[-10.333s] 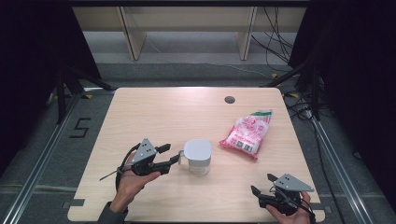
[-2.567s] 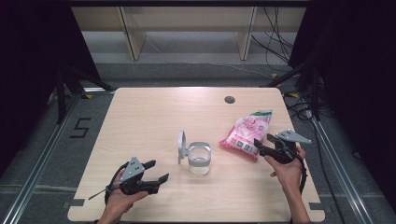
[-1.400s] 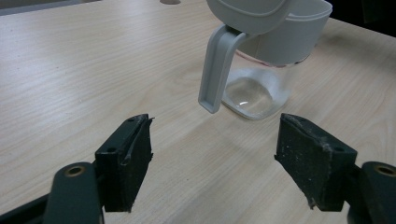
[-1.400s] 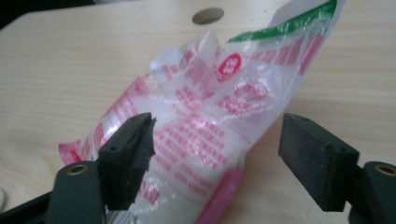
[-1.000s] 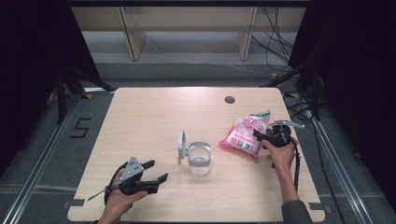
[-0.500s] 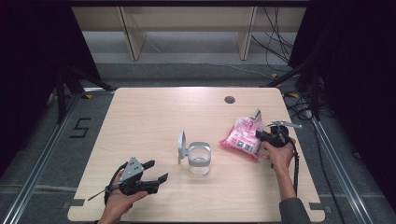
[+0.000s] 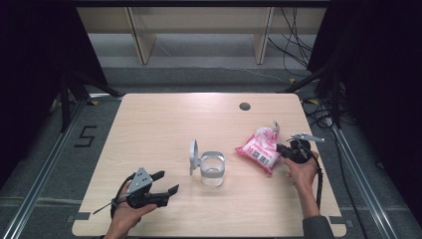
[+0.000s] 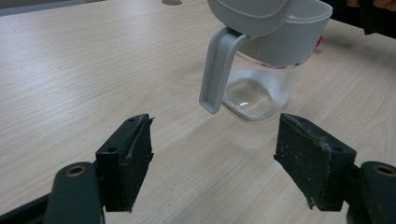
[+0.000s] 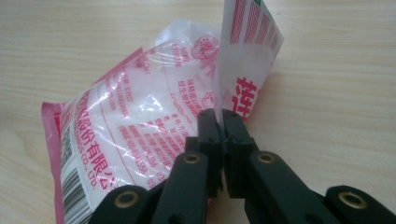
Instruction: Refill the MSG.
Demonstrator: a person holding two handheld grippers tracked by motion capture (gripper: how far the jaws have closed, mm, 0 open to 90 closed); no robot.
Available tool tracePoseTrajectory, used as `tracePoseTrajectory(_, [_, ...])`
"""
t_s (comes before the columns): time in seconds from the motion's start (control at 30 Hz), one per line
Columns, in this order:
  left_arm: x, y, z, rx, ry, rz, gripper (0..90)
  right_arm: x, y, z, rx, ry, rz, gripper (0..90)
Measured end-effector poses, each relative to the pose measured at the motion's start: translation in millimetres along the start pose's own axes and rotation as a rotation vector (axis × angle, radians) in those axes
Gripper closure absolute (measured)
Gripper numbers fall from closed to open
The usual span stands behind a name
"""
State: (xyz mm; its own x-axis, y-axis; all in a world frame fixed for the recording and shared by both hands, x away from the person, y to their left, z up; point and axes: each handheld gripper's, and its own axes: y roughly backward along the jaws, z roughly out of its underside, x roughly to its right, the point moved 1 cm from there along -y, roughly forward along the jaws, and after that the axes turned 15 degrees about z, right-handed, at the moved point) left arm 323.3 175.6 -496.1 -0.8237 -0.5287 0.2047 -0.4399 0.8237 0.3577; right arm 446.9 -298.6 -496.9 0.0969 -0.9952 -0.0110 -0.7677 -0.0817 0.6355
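From the high view, the right gripper (image 7: 284, 150) has closed in on the pink bag (image 7: 260, 147) since a moment ago, and the bag's far corner now stands up off the table (image 7: 149, 124), so lifting has likely begun. The left gripper (image 7: 166, 182) rests apart, jaws spread, short of the open jar (image 7: 213, 168).

The left gripper view shows the jar (image 8: 261, 70) ahead, beyond both spread jaws.

In the right gripper view, the jaws are pressed together on the bag's (image 9: 140, 130) edge film.

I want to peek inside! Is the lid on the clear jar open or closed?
Open. The grey hinged lid stands up on edge at the left side of the clear glass jar, leaving its mouth uncovered. Whether anything is inside, I cannot tell.
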Motion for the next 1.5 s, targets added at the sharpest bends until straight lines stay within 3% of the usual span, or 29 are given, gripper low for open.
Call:
tracePoseTrajectory(0.17, [0.0, 0.5, -0.2, -0.003, -0.004, 0.0, 26.5, -0.6, 16.6, 11.3, 0.009, 0.042, 0.024, 89.1])
tracePoseTrajectory(0.3, [0.3, 2.3, -1.1, -0.009, -0.009, -0.009, 26.5, -2.0, 28.0, 18.9, -0.003, 0.056, 0.015, 89.2])
tracePoseTrajectory(0.33, [-1.4, 2.9, -1.9, -0.012, -0.036, -0.005, 26.5, -3.0, 35.0, 24.5, -0.002, 0.061, 0.009, 89.3])
tracePoseTrajectory(0.37, [-1.4, 2.9, -1.9, -0.012, -0.036, -0.005, 26.5, -3.0, 35.0, 24.5, -0.002, 0.061, 0.009, 89.3])
tracePoseTrajectory(0.4, [-1.6, 2.7, -1.8, -0.009, -0.037, 0.001, 26.5, -5.6, 43.3, 31.3, -0.018, 0.027, -0.006, 89.3])
tracePoseTrajectory(0.43, [-1.6, 2.7, -1.8, -0.009, -0.037, 0.001, 26.5, -3.3, 45.7, 33.1, 0.0, 0.062, -0.012, 89.3])
tracePoseTrajectory(0.5, [0.4, 2.4, -1.3, -0.005, -0.012, -0.003, 26.5, -4.0, 49.2, 36.4, 0.001, 0.065, -0.017, 89.3])
tracePoseTrajectory(0.6, [0.1, 2.5, -1.6, -0.006, -0.018, -0.002, 26.5, -4.4, 65.0, 48.5, -0.007, 0.082, -0.046, 89.3])
tracePoseTrajectory(0.7, [0.8, 1.6, -1.4, 0.005, -0.01, 0.003, 26.5, -8.6, 73.5, 54.1, -0.03, 0.044, -0.062, 89.3])
tracePoseTrajectory(0.73, [1.5, 1.3, -1.4, 0.008, -0.005, 0.001, 26.5, -5.8, 75.5, 55.0, -0.018, 0.092, -0.063, 89.3])
tracePoseTrajectory(0.77, [1.2, 2.1, -1.6, -0.003, -0.014, 0.0, 26.5, -7.0, 79.4, 58.8, -0.01, 0.105, -0.079, 89.3])
tracePoseTrajectory(0.8, [-0.6, 2.2, -2.5, -0.006, -0.049, 0.008, 26.5, -7.0, 79.4, 58.8, -0.01, 0.105, -0.079, 89.3])
tracePoseTrajectory(0.83, [1.6, 2.3, -1.8, -0.006, -0.015, 0.0, 26.5, -6.7, 82.1, 60.6, -0.018, 0.115, -0.08, 89.3])
tracePoseTrajectory(0.87, [1.7, 2.3, -1.9, -0.004, -0.013, -0.001, 26.5, -8.4, 88.6, 63.8, -0.042, 0.081, -0.088, 89.4])
tracePoseTrajectory(0.93, [1.2, 2.5, -1.9, -0.004, -0.012, 0.0, 26.5, -5.7, 88.9, 64.3, -0.024, 0.106, -0.102, 89.4])
tracePoseTrajectory(0.97, [1.2, 1.6, -1.8, 0.008, -0.009, 0.002, 26.5, -9.2, 92.3, 66.2, -0.047, 0.045, -0.113, 89.5])
tracePoseTrajectory(1.0, [1.0, 1.6, -1.8, 0.006, -0.011, 0.001, 26.5, -4.7, 90.8, 66.3, -0.013, 0.077, -0.118, 89.3])
tracePoseTrajectory(1.07, [1.5, 1.9, -1.7, -0.001, -0.013, 0.0, 26.5, -5.0, 90.9, 66.3, -0.013, 0.075, -0.115, 89.2])
tracePoseTrajectory(1.1, [-0.2, 2.2, -2.6, -0.012, -0.05, 0.007, 26.5, -5.7, 90.6, 66.0, -0.014, 0.078, -0.107, 88.6])
tracePoseTrajectory(1.13, [2.2, 1.5, -1.9, -0.007, -0.019, 0.003, 26.7, -6.3, 89.7, 65.5, -0.016, 0.077, -0.102, 86.3])
tracePoseTrajectory(1.23, [3.9, 0.1, -1.6, -0.008, -0.013, 0.008, 26.8, -5.4, 87.5, 64.8, -0.004, 0.088, -0.087, 83.6])
tracePoseTrajectory(1.27, [3.5, 0.2, -1.5, -0.015, -0.018, 0.01, 26.8, -8.1, 90.7, 64.6, -0.045, 0.042, -0.082, 79.9])
tracePoseTrajectory(1.3, [3.8, 0.4, -1.6, -0.02, -0.02, 0.002, 26.7, -4.7, 85.2, 63.1, -0.015, 0.054, -0.067, 75.9])
tracePoseTrajectory(1.37, [2.8, -0.4, -1.3, -0.011, -0.026, 0.011, 26.7, -7.7, 84.5, 61.7, -0.046, 0.027, -0.046, 73.2])
tracePoseTrajectory(1.4, [2.8, -0.4, -1.3, -0.011, -0.026, 0.011, 26.7, -6.2, 80.8, 60.4, -0.032, 0.062, -0.044, 72.3])
tracePoseTrajectory(1.5, [3.1, -0.8, -1.0, -0.007, -0.014, 0.01, 26.7, -7.8, 76.5, 58.8, -0.046, 0.06, -0.033, 69.6])
